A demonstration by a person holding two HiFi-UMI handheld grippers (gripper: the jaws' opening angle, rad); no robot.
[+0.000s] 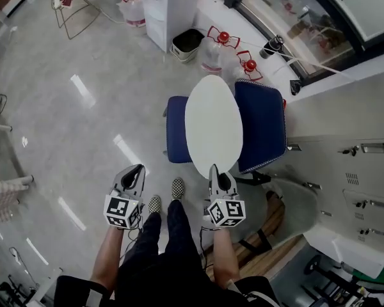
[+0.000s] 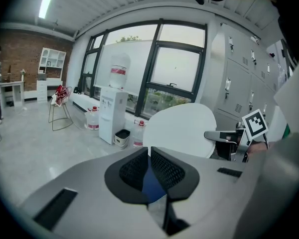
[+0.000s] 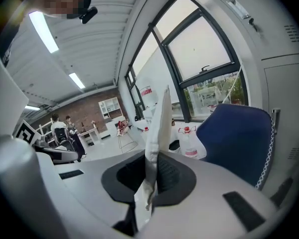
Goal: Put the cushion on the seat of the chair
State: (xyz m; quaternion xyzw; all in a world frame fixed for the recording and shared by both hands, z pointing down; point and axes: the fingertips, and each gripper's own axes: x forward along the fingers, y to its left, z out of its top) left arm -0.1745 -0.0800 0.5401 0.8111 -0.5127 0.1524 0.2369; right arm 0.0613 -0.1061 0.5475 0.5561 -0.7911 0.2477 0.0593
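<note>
Currently: right gripper point(image 1: 214, 170) pinches the white cushion point(image 1: 212, 123) by its near edge, over the chair point(image 1: 262, 126) seat. Left gripper point(image 1: 137, 169) closed, empty. Cushion probably light, semi-stiff; edge grip suits.

The cushion point(image 1: 213, 125) hangs over the chair point(image 1: 261, 123), seemingly above its seat. Bottles point(image 1: 212, 55) stand behind, lockers point(image 1: 345, 171) to the right.

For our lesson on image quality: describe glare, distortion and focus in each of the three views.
Head view: bright streaks of glare lie on the glossy floor; the lockers bow at the edge. Left gripper view: fisheye, dark corners, window washed out. Right gripper view: the window frame curves; the cushion edge near the lens looks soft.
</note>
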